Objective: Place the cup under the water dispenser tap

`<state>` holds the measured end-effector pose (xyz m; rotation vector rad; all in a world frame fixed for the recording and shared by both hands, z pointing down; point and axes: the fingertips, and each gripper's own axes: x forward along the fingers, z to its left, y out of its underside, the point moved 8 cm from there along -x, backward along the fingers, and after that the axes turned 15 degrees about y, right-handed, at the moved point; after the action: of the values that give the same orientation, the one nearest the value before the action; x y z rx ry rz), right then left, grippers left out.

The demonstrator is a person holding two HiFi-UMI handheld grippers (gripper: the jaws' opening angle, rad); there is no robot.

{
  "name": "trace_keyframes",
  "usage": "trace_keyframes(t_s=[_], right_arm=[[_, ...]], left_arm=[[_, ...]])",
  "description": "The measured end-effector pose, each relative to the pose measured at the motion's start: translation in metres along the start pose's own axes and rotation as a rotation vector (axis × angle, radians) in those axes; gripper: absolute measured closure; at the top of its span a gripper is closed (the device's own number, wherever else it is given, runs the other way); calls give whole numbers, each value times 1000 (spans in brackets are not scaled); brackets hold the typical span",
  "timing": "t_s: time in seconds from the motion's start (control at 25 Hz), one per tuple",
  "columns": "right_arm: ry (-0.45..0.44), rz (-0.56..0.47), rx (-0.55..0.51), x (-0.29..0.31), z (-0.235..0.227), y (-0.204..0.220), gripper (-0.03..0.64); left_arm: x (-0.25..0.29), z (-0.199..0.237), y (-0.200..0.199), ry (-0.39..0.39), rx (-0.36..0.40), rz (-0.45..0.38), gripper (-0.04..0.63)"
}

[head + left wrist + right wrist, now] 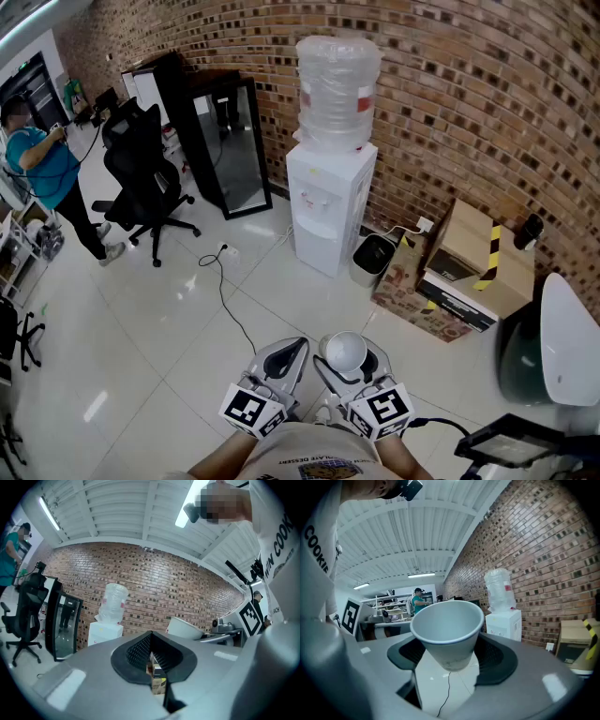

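Cup (449, 631) is in my right gripper (350, 367): jaws spread wide around its lower body, mouth up, close to upright. Left gripper (151, 654) is pinched down to a slit with nothing in it, and it rides just left of the right one. Water dispenser (326, 202) is well ahead across the tiled floor, against the brick wall, with the bottle (337, 84) on top. My read is that this is the carry phase and placement hasn't started.

Notes for doing the approach well:
- Grip is on a thin tapered wall. Squeeze only enough to stop slip, because more will likely crush it and less lets it slide down out of the pads.
- Hold the gripper near level so the cup base lands flat.
- Go at the front panel square-on. The tap recess is too small to resolve from here, so pick the tap once I'm close.
- Cable (223, 281) lies on the floor left of the straight path, so mind my feet there.
- Black bin (373, 259) sits just right of the dispenser base, with the cardboard boxes (469, 267) beyond it. Come in from the centre or slightly left.
- Slide the cup in under the tap and seat the base before opening the jaws.
- Left gripper has no job yet, so it should stay clear of the cup.
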<state>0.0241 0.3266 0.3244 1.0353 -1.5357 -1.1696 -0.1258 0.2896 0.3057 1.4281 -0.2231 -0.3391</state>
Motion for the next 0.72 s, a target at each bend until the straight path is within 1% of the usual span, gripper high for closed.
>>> trace_keyframes(t_s=[0.16,0.4,0.72], right_arm=[[3,3,1,-3,-15,2,285],[4,-2,-11,1,-28,1,285],[3,7,-16,18,-42,4,285]], left_arm=[[11,-2,2,-11,12,-5,608],[30,-1,1,-5,12,4,607],[48,15,12,8,-8,6,607]])
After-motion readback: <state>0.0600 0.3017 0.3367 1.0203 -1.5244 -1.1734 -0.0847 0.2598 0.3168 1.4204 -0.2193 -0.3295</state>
